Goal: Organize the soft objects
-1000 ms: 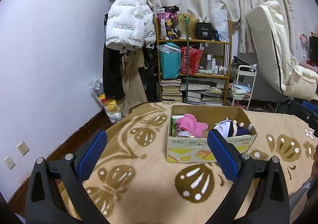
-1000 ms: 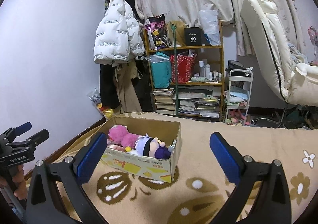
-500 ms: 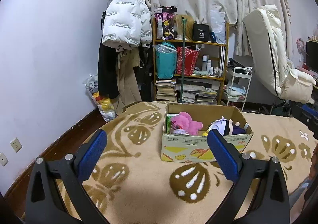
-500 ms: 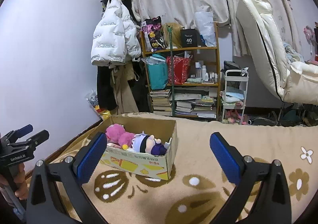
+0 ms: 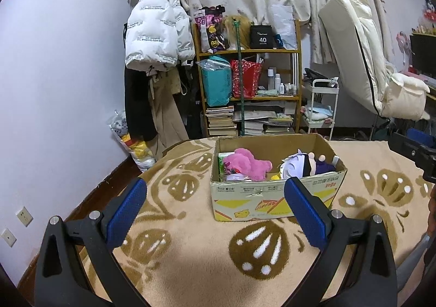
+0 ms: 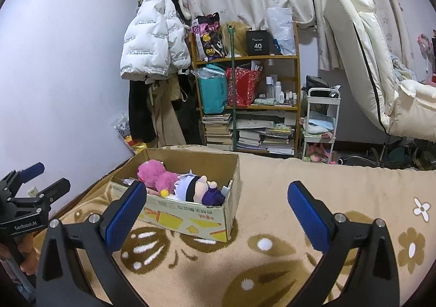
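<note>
At the centre of the left wrist view, the cardboard box (image 5: 275, 198) sits on the patterned blanket (image 5: 190, 260), holding the pink plush (image 5: 249, 163) and the doll (image 5: 302, 166). We hold our left gripper (image 5: 215, 210) and right gripper (image 6: 216, 214) spread and empty. The box's long axis runs across the left fingers, which seem nearer.

- Open brown cardboard box (image 5: 275, 198): near wall hides lower halves of contents.
- Pink plush toy (image 5: 249, 163): partly buried, shape unclear.
- White-haired, purple-bodied plush doll (image 6: 196, 189): face turned away.
- Green packet (image 5: 222, 163) at box's left end: print too small to read; poss. a carton.
- Right gripper (image 5: 412, 151): cut off by frame edge in left wrist view.
</note>
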